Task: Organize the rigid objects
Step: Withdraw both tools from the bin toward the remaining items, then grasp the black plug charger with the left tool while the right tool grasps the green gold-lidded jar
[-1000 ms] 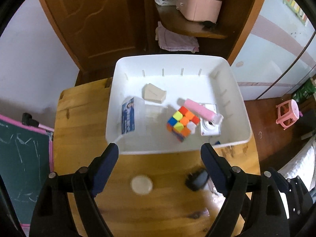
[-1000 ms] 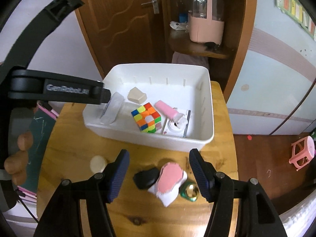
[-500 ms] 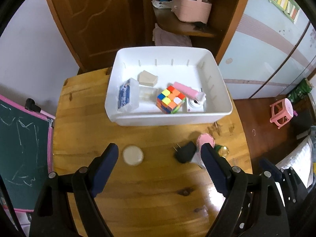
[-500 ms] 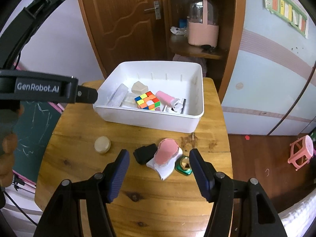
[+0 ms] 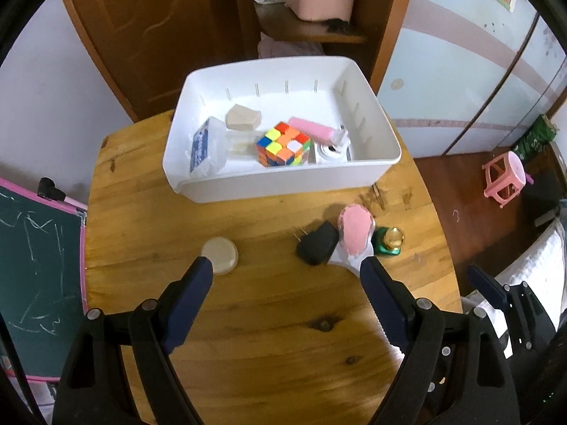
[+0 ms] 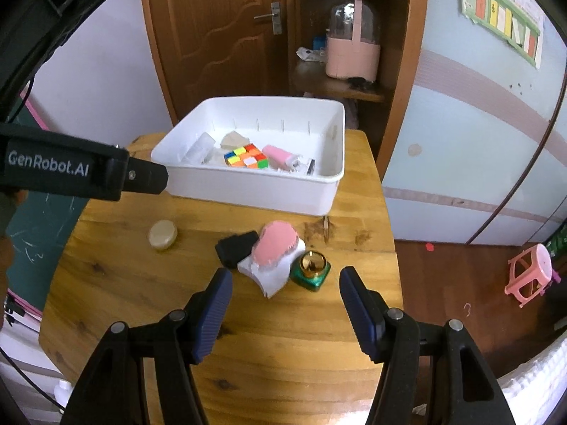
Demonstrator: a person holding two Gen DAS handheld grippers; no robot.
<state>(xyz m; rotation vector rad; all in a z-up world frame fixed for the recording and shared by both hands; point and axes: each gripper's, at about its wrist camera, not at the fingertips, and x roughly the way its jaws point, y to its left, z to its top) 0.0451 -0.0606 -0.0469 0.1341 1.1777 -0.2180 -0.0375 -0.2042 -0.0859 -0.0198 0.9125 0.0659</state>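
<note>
A white bin stands at the far side of the wooden table and holds a colour cube, a pink tube, a clear box and a beige block. On the table lie a round beige lid, a black plug adapter, a pink-and-white brush and a green-and-gold bottle. My left gripper is open and empty above the table. My right gripper is open and empty, just short of the brush.
A brown door and a shelf with a pink basket stand behind the table. A green chalkboard is at the left. A pink stool is on the floor at the right. The table's right edge is near the bottle.
Both grippers have pulled back and up from the bin, so the loose items on the table now lie ahead of the fingers. Both stay open.
</note>
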